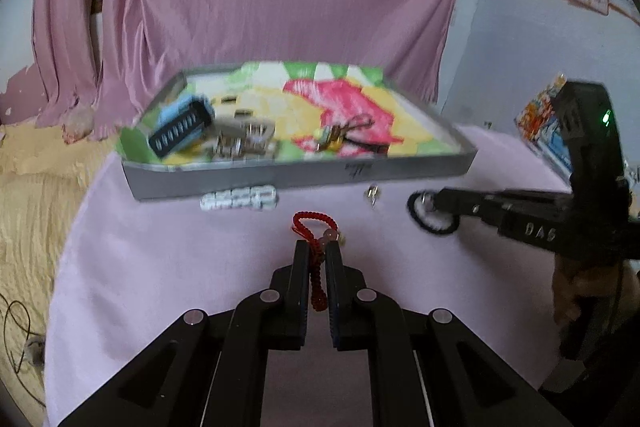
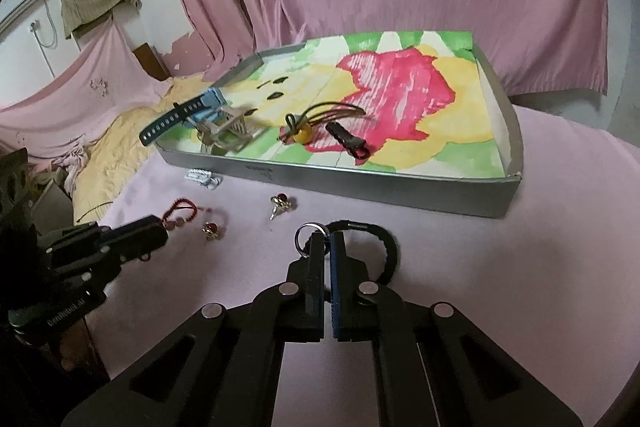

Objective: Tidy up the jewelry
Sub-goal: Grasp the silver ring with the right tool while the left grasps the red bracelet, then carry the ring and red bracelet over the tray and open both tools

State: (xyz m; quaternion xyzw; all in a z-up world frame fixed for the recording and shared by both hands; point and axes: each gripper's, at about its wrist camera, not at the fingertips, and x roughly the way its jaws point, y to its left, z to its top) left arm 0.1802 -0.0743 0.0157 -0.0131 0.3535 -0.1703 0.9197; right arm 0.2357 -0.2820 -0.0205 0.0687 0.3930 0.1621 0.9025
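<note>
Left gripper (image 1: 318, 251) pinches the red cord bracelet (image 1: 314, 227), right gripper (image 2: 328, 243) clamps the black bracelet (image 2: 370, 233) with its silver ring — both just in front of the grey tray (image 2: 360, 183) on the pink cloth.

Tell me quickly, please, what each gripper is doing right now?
Left gripper: shut on the red cord.
Right gripper: shut on the black band with its metal ring.

Dim, even indoor light; shadows soft. Left view motion-blurred, smearing the tray (image 1: 296, 179). Right view sharper. Fisheye bending, dark vignette at corners.
</note>
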